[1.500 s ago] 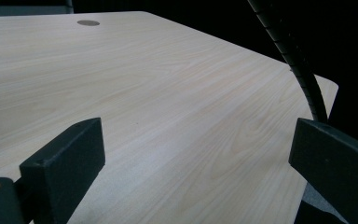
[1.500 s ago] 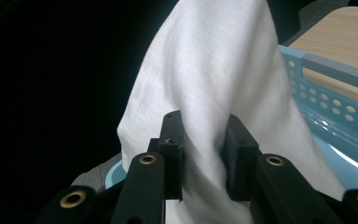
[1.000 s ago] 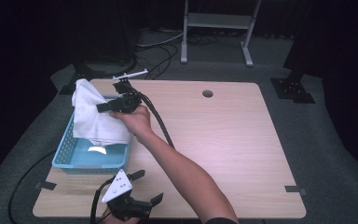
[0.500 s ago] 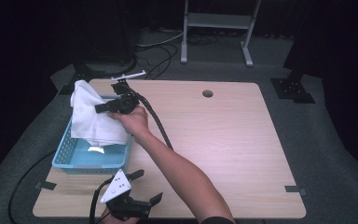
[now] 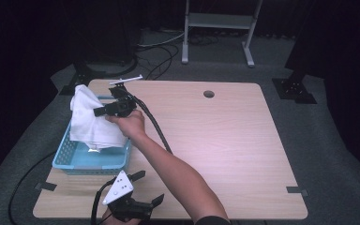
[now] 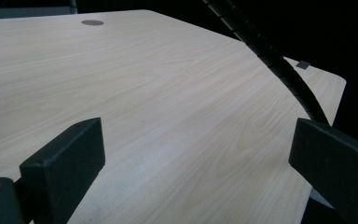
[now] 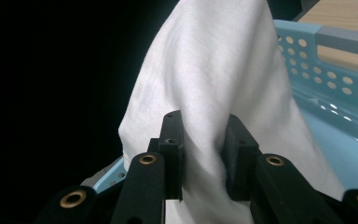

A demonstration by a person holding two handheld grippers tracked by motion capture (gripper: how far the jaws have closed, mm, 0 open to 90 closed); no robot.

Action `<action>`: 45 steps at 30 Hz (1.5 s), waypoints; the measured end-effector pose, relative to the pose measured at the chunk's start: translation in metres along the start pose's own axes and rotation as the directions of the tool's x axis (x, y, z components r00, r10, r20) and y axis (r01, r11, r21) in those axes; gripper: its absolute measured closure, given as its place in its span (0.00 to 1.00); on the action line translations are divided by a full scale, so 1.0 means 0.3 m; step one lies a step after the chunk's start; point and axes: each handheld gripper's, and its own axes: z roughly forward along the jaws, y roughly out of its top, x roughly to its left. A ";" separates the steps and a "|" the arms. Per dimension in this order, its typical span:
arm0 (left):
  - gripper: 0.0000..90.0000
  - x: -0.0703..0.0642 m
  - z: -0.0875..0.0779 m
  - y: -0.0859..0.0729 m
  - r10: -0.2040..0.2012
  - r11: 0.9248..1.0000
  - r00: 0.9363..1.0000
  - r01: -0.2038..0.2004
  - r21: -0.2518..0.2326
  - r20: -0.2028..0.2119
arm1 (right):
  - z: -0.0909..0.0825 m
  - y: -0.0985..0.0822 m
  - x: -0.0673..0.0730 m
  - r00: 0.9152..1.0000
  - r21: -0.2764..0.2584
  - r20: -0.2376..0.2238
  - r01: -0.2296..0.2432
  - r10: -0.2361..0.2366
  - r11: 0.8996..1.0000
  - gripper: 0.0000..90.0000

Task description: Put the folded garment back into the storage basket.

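A white cloth (image 5: 90, 121) hangs bunched over the blue perforated basket (image 5: 65, 158) at the table's left side, its lower part resting inside. My right gripper (image 5: 99, 111) points left over the basket and is shut on a fold of the cloth. In the right gripper view the white cloth (image 7: 214, 60) is pinched between the two black jaws of the right gripper (image 7: 204, 140), with the basket (image 7: 335, 60) rim behind. My left gripper (image 5: 149, 186) lies near the table's front edge. In the left gripper view the left gripper (image 6: 196, 154) is open over bare wood.
The wooden table (image 5: 225, 136) has a round cable hole (image 5: 208, 93) near its far edge. The right gripper's black ribbed cable (image 5: 154, 126) runs across the tabletop beside the forearm. A metal stand (image 5: 218, 21) is on the dark floor behind.
My right gripper has shifted slightly left and toward the near side with the cloth still pinched. The left gripper has stayed put.
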 end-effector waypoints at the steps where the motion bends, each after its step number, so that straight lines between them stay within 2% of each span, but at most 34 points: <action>1: 0.04 0.000 0.000 0.000 0.003 1.000 1.000 -0.003 0.000 0.000 | 0.005 -0.002 -0.003 1.000 0.002 0.003 0.000 0.000 1.000 0.81; 12: 0.04 0.001 -0.003 0.001 0.004 1.000 1.000 -0.004 -0.004 -0.004 | 0.063 -0.024 -0.020 0.999 0.026 0.020 -0.028 0.027 0.999 0.81; 25: 0.04 0.001 -0.006 0.002 0.008 1.000 1.000 -0.008 -0.007 -0.012 | 0.095 -0.041 -0.049 0.997 0.042 0.054 -0.052 0.050 0.998 0.81; 33: 0.04 0.002 -0.009 0.002 0.006 1.000 1.000 -0.006 -0.011 -0.014 | 0.111 -0.051 -0.066 0.993 0.032 0.062 -0.104 0.102 0.994 0.81; 38: 0.04 0.002 -0.008 0.002 0.006 1.000 1.000 -0.006 -0.011 -0.013 | 0.118 -0.053 -0.071 0.991 0.027 0.061 -0.120 0.118 0.992 0.81; 45: 0.04 0.003 -0.009 0.002 0.006 1.000 1.000 -0.006 -0.012 -0.012 | 0.128 -0.055 -0.064 0.992 0.030 0.065 -0.113 0.111 0.993 0.81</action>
